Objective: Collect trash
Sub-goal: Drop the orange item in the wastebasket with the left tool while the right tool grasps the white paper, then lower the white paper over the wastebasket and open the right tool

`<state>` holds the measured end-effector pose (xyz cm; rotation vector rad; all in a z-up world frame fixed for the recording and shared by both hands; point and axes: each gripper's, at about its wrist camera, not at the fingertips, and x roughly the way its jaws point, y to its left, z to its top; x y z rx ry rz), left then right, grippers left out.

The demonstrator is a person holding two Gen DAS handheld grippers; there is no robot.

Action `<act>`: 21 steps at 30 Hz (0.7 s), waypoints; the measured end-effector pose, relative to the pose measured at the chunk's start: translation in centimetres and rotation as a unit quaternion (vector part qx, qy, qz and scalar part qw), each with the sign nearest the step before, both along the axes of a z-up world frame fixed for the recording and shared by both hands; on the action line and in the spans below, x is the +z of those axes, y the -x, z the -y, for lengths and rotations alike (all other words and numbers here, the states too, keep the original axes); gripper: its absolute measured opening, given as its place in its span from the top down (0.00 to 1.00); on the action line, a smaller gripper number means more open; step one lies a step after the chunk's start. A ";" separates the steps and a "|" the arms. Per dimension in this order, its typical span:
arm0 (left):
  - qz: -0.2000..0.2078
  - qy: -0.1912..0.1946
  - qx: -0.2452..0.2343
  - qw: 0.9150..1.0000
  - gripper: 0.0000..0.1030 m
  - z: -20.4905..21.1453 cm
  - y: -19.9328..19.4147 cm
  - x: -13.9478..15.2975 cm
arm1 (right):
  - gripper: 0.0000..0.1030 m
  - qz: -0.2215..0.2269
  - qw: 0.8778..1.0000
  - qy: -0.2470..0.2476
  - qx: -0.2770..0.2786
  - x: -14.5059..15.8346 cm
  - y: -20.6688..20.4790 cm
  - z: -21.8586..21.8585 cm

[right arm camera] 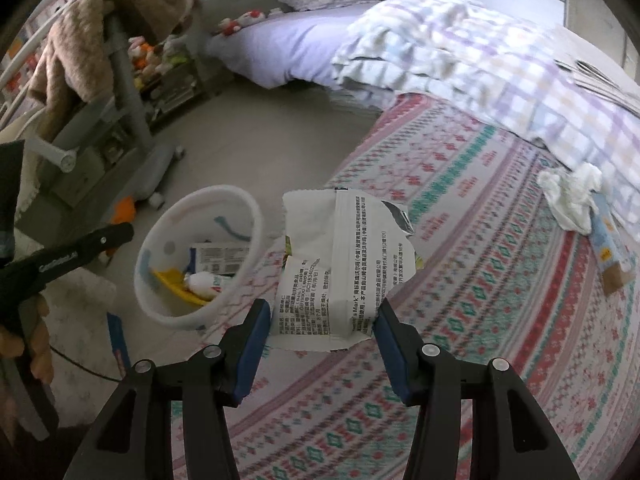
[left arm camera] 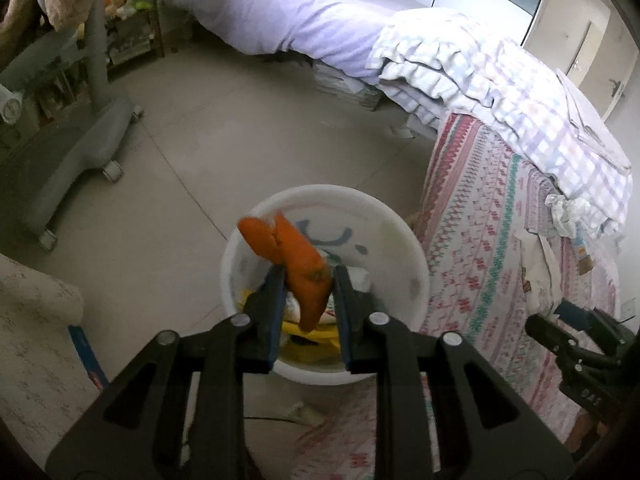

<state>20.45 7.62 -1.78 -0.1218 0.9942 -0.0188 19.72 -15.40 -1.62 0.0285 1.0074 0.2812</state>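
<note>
My left gripper [left arm camera: 308, 280] hangs over the white round bin [left arm camera: 324, 192], its pads against an orange wrapper [left arm camera: 296, 256] that sticks up between them. Yellow and white wrappers lie in the bin [right arm camera: 240, 200]. One of the left fingers [right arm camera: 100, 242] shows in the right wrist view beside the bin. My right gripper [right arm camera: 322, 320] is shut on a torn white packet [right arm camera: 340, 256] with printed text, held above the patterned blanket [right arm camera: 480, 280]. The right gripper [left arm camera: 556, 316] also shows at the lower right of the left wrist view.
A crumpled white tissue [right arm camera: 572, 196] and a small blue-and-brown box [right arm camera: 612, 252] lie on the blanket near the checked quilt [right arm camera: 480, 52]. A grey wheeled stand [left arm camera: 80, 160] stands on the floor left of the bin. A blue flat thing [right arm camera: 120, 344] lies by the bin.
</note>
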 end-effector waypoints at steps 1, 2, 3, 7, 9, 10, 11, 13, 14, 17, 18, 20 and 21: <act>-0.005 -0.017 -0.004 1.000 0.52 0.1 -0.1 -0.1 | 0.48 0.002 1.000 0.001 0.004 0.0 0.0 -0.3; -0.011 -0.027 -0.007 1.000 0.32 0.1 -0.2 -0.2 | 0.48 0.003 1.000 0.000 0.008 0.0 -0.1 -0.6; -0.013 -0.042 -0.003 0.999 0.27 0.0 0.0 -0.3 | 0.48 0.004 1.000 0.000 0.011 0.0 -0.1 -0.9; -0.015 -0.055 0.003 0.998 0.25 -1.0 0.4 0.0 | 0.48 0.006 1.000 0.000 0.022 -0.1 -0.2 -2.0; -0.015 -0.047 0.016 0.999 0.22 -2.1 0.7 0.3 | 0.48 0.005 1.000 -0.001 0.025 -0.1 -0.4 -2.4; -0.015 -0.044 0.023 0.999 0.20 -2.5 0.8 0.3 | 0.48 0.004 1.000 -0.004 0.027 -0.2 -0.4 -2.6; -0.015 -0.039 0.033 0.999 0.20 -3.2 1.0 0.5 | 0.48 0.003 1.000 -0.007 0.028 -0.2 -0.4 -2.6; -0.017 -0.029 0.049 0.998 0.19 -4.5 1.4 0.5 | 0.48 0.000 0.999 -0.020 0.030 -0.1 -0.7 -2.9; -0.018 -0.026 0.054 0.998 0.18 -4.9 1.5 0.5 | 0.48 -0.001 0.999 -0.024 0.031 -0.1 -0.8 -3.1; -0.020 -0.023 0.075 0.997 0.16 -6.2 1.8 0.5 | 0.48 -0.006 0.999 -0.039 0.033 -0.1 -1.3 -3.8; -0.021 -0.021 0.080 0.996 0.16 -6.5 2.0 0.5 | 0.48 -0.007 0.998 -0.043 0.034 -0.2 -1.6 -4.2; -0.025 -0.015 0.089 0.996 0.16 -7.4 2.2 0.4 | 0.48 -0.007 0.998 -0.048 0.039 -0.3 -1.8 -5.0; -0.026 -0.010 0.092 0.995 0.16 -7.7 2.3 0.3 | 0.48 -0.006 0.998 -0.049 0.043 -0.4 -2.0 -5.6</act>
